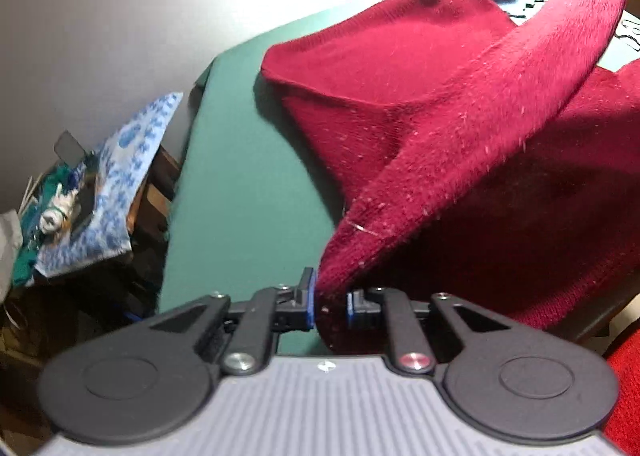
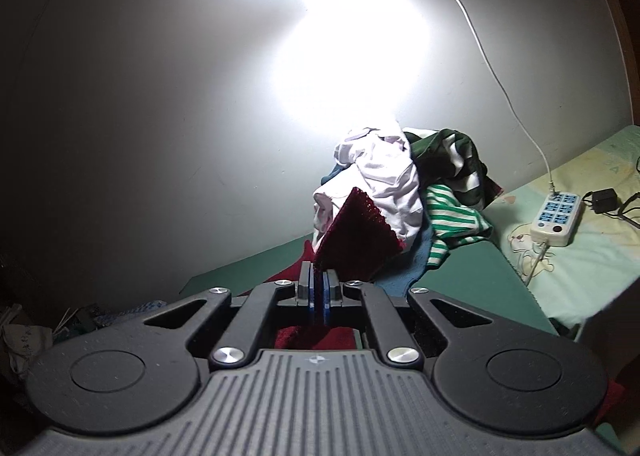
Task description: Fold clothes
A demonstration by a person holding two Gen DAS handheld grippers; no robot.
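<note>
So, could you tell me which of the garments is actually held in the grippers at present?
The dark red knit sweater, pinched by both the left gripper and right gripper; the white and green-striped clothes lie piled untouched by the wall.

Bench: a flat surface under a dark green cover (image 1: pixel 240 183), its far edge running along the pale wall.
On the bench, near side: a dark red knitted sweater (image 1: pixel 360 67), part spread flat on the green cover, part lifted off it.
On the bench, far end: a heap of clothes (image 2: pixel 404 183) against the wall, with a white garment on top, green-and-white striped pieces beside it and something blue underneath.
Bed: just beside the bench, covered by a pale green sheet (image 2: pixel 592 256) with a cartoon print.
On the bed: a white power strip (image 2: pixel 556 219) with blue sockets, its white cable running up the wall, and a small black adapter (image 2: pixel 604 199) near it.
</note>
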